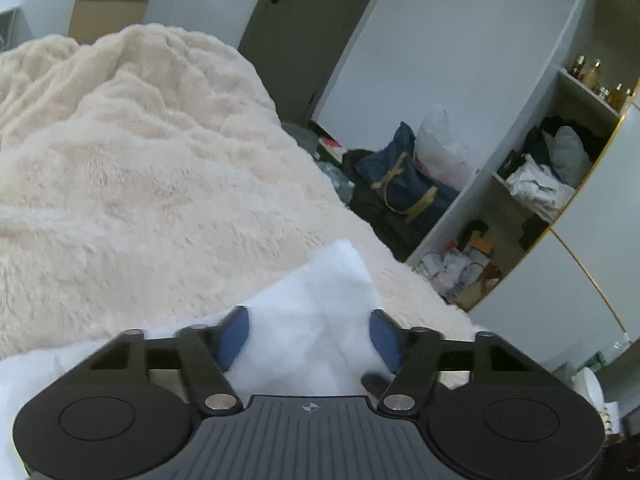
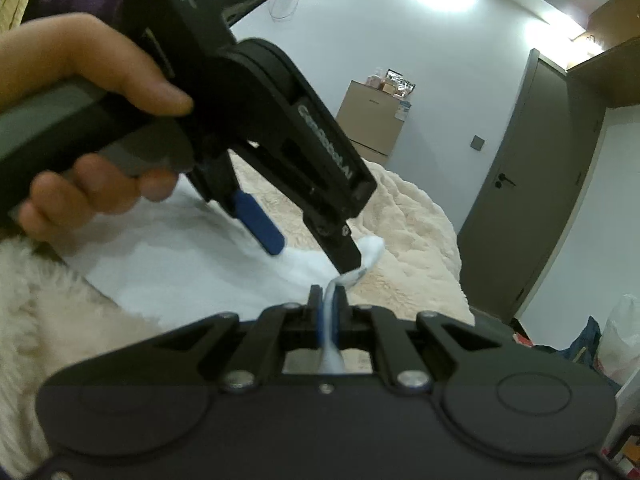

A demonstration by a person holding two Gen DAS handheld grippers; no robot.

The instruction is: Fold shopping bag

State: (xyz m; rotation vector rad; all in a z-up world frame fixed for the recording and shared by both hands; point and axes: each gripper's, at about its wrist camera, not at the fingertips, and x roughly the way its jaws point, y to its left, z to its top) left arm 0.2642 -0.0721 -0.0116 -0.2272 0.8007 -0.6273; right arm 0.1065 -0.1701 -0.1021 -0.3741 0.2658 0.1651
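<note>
The white shopping bag (image 1: pixel 312 320) is spread on the cream blanket (image 1: pixel 140 168) of the bed; the left hand-held gripper (image 1: pixel 310 340) is held apart over it, gripping nothing; the right hand-held gripper (image 2: pixel 327 312) is clamped on a bag edge; a fold appears under way; a fresh left grasp is probably needed next.

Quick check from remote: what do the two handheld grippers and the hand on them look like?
Both are black plastic. The left gripper and right gripper have blue pads on linkage fingers, round side discs. The left's body carries white lettering and a grey handle, held by a bare hand; no sleeve visible.
</note>
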